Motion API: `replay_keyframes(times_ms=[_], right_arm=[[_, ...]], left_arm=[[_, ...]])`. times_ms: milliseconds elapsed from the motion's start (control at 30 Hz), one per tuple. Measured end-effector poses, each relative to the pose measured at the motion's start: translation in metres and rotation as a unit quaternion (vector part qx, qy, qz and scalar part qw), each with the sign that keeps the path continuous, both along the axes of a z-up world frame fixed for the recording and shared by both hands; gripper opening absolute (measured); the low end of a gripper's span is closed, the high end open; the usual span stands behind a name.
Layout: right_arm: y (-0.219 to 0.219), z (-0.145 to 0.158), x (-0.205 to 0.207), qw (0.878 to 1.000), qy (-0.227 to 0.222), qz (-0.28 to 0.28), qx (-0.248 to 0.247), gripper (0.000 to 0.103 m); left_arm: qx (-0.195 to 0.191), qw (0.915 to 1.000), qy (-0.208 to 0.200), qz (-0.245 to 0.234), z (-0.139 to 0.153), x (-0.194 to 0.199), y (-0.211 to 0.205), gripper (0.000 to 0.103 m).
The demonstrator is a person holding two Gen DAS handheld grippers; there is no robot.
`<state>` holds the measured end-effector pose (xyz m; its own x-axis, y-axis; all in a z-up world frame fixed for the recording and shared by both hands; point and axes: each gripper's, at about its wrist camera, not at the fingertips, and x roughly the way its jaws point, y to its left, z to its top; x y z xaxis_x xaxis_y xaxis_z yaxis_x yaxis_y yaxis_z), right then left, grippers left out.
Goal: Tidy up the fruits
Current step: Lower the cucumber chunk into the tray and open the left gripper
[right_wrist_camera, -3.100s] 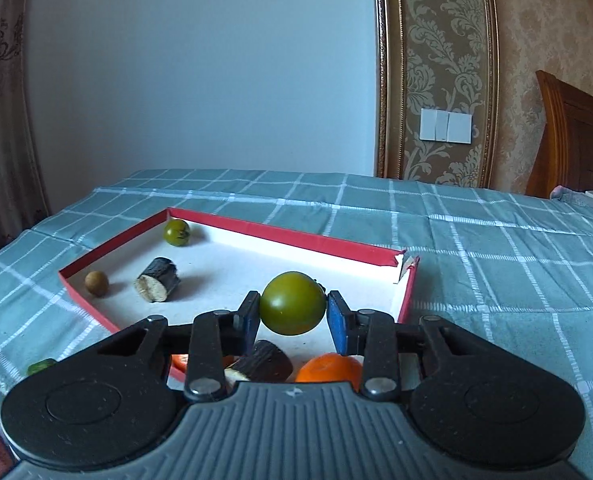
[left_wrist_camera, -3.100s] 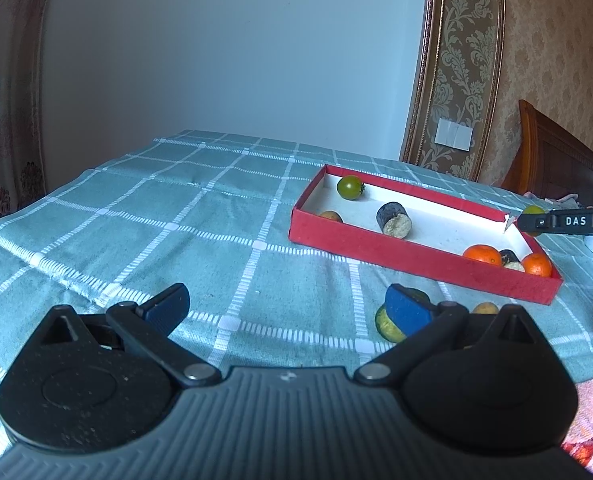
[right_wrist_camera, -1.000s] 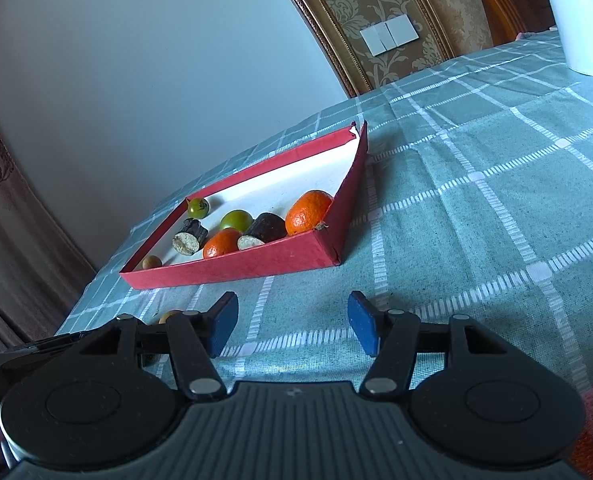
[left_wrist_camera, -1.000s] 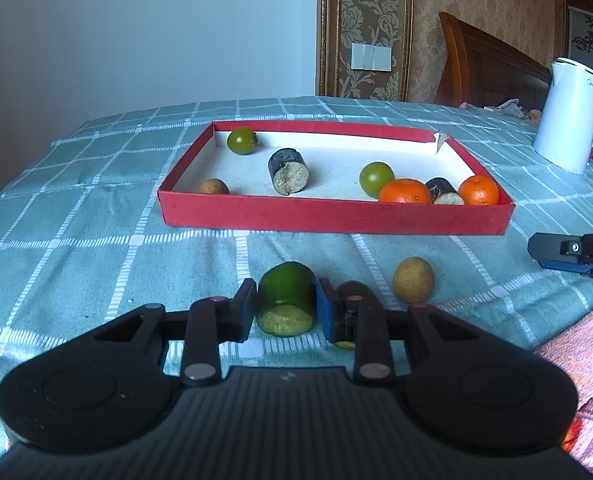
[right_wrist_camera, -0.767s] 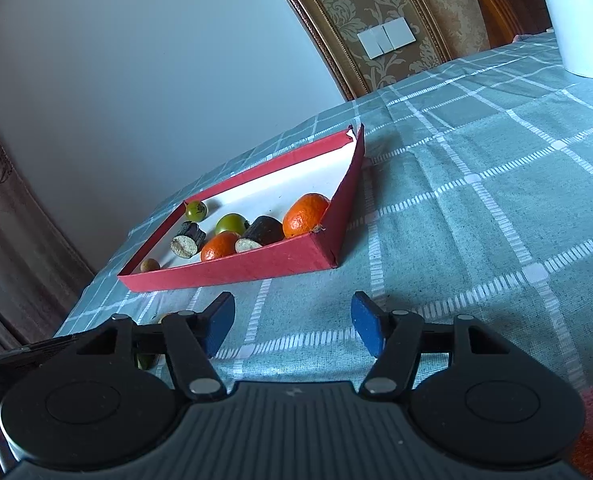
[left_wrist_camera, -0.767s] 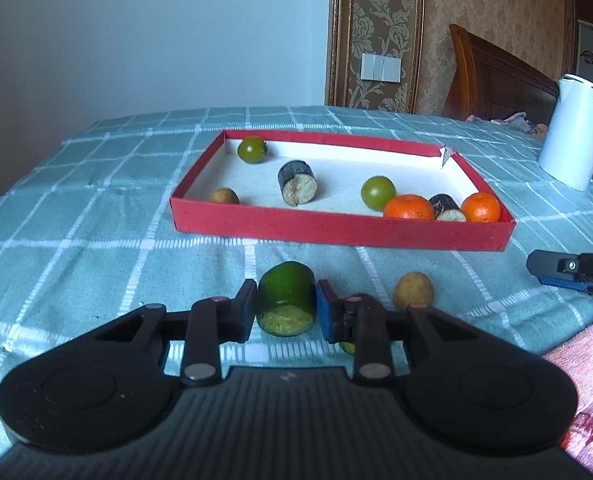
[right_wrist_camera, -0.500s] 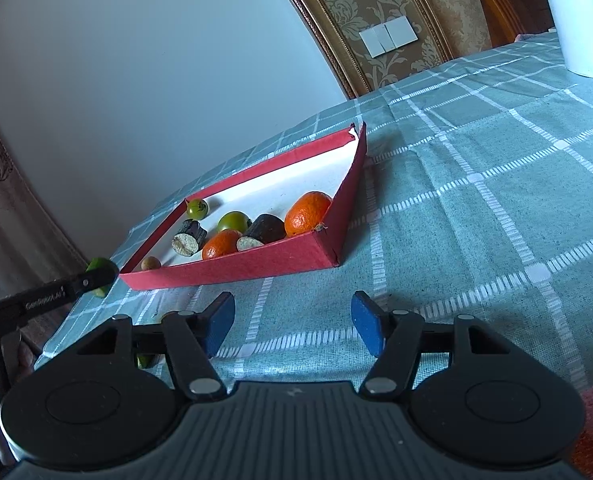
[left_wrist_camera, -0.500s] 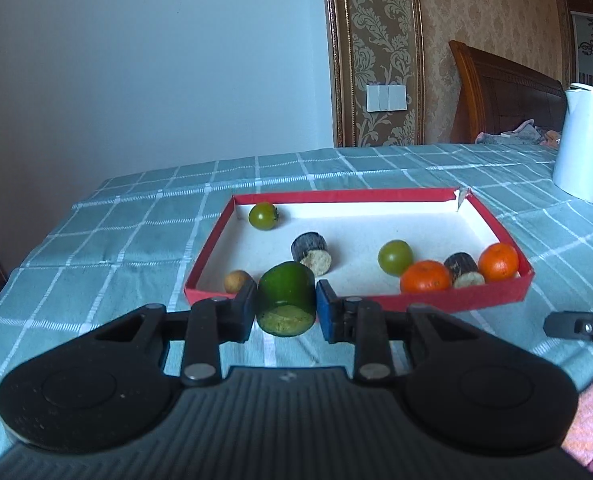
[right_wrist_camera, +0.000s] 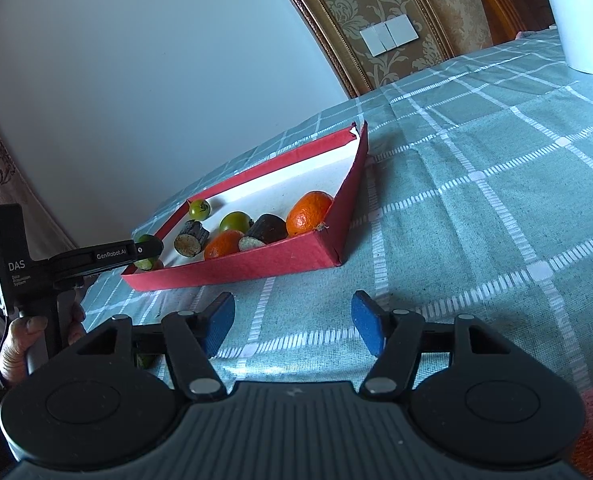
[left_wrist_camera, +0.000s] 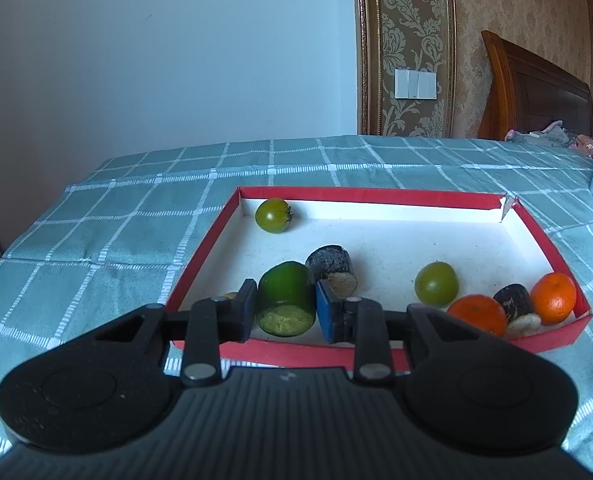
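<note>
My left gripper [left_wrist_camera: 284, 306] clenches the green cut fruit [left_wrist_camera: 285, 299] above the near-left corner of the red tray [left_wrist_camera: 376, 194]. My right gripper [right_wrist_camera: 292, 322] hangs released, nothing between its pads, over the checked tablecloth [right_wrist_camera: 476, 208].

This is a home bedroom: a carved wooden headboard [left_wrist_camera: 536, 92], damask wallpaper [left_wrist_camera: 410, 40], a wall switch [left_wrist_camera: 415, 84], a checked teal tablecloth [left_wrist_camera: 136, 216] and a white kettle [right_wrist_camera: 576, 16].

Matt cardboard tray [left_wrist_camera: 544, 236]; woven tablecloth [left_wrist_camera: 108, 236].
</note>
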<state>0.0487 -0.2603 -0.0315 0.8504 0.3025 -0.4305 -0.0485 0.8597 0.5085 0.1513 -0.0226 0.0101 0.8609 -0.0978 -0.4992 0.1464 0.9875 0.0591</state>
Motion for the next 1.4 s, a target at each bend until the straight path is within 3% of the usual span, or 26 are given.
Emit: replay_keyframes(times_ms=[633, 1400], right_arm=[[0.0004, 0.0, 0.0, 1.0, 0.0, 0.0, 0.001, 0.064], [0.0, -0.0002, -0.0001, 1.0, 0.0, 0.0, 0.002, 0.064]], left_arm=[[-0.004, 0.9995, -0.001, 0.031, 0.0047, -0.0031, -0.0013, 0.028], [-0.011, 0.9995, 0.001, 0.029, 0.0029, -0.0036, 0.0034, 0.028]])
